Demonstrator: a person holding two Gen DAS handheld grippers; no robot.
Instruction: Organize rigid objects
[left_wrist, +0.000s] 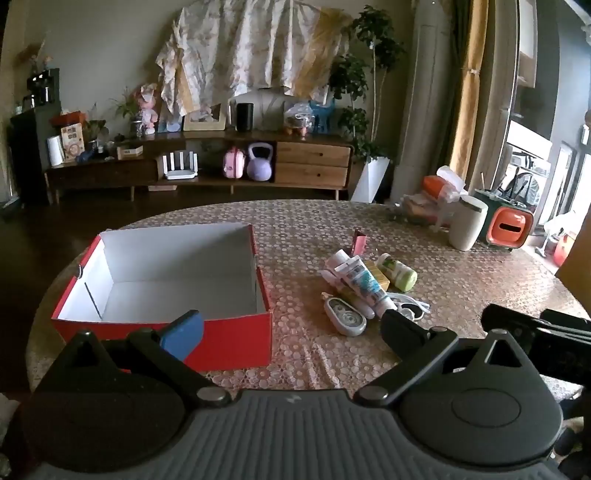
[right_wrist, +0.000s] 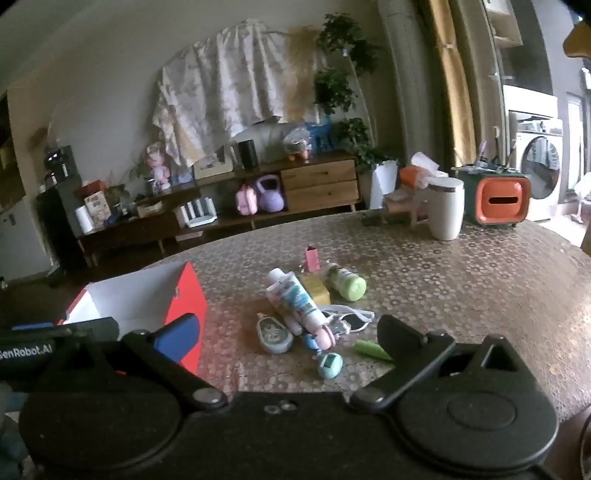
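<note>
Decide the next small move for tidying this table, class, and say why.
Probably bring the right claw down over the tube on top of the pile and close on it. Both claws are open and hold nothing, the red box is empty, and every item lies loose on the table.

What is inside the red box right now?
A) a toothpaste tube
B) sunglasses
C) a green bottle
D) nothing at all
D: the red box shows only its bare white inside, while the toothpaste tube, green bottle and sunglasses all lie on the table beside it.
</note>
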